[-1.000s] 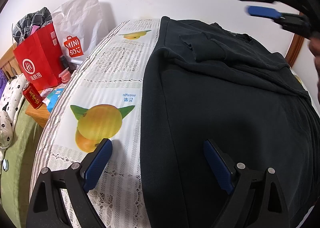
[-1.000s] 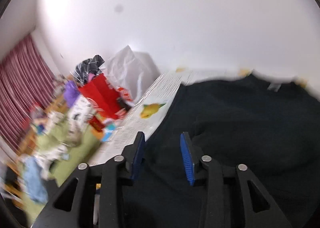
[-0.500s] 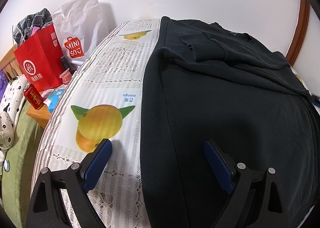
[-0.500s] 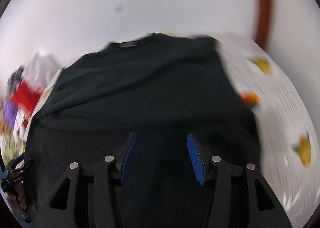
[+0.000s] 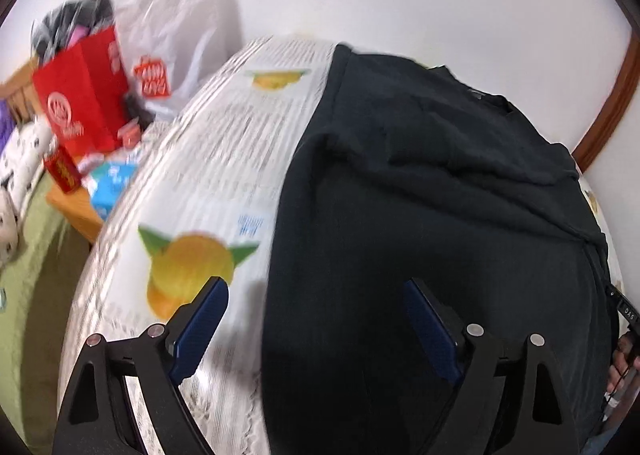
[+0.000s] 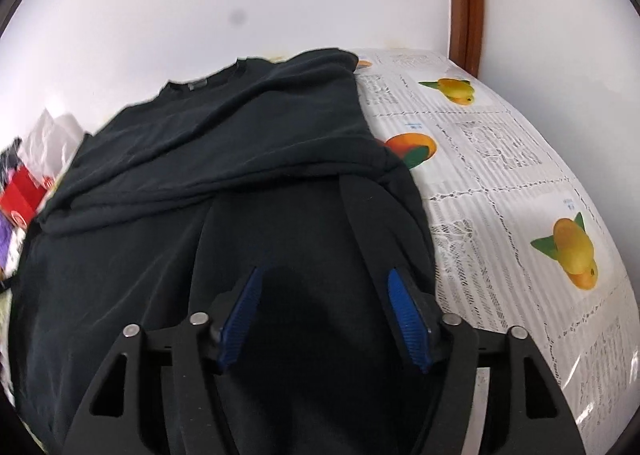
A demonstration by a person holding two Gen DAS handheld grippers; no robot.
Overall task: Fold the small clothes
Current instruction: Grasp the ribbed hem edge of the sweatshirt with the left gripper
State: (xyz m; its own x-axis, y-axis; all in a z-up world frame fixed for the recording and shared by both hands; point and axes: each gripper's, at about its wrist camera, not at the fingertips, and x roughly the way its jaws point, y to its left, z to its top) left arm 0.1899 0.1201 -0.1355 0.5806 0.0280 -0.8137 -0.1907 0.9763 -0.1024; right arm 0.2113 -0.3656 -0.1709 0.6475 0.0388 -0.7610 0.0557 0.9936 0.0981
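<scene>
Hovering low in both frames, we kept our closing left gripper [image 5: 316,329] and opening right gripper [image 6: 324,319] spread, empty, over the black sweater [image 5: 420,215]

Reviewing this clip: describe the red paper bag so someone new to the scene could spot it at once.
Start at the table with the fruit-print tablecloth and look past its far left edge. The red paper bag stands there, beside a white plastic bag. It alone is bright red, with a white circular logo.

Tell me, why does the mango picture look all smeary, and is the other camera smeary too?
Left wrist view: the printed mango and red bag are smeared because the camera is moving. Right wrist view: sharper, the mangoes on the tablecloth look crisp, and a dark shadow lies on the black sweater between the fingers.
</scene>
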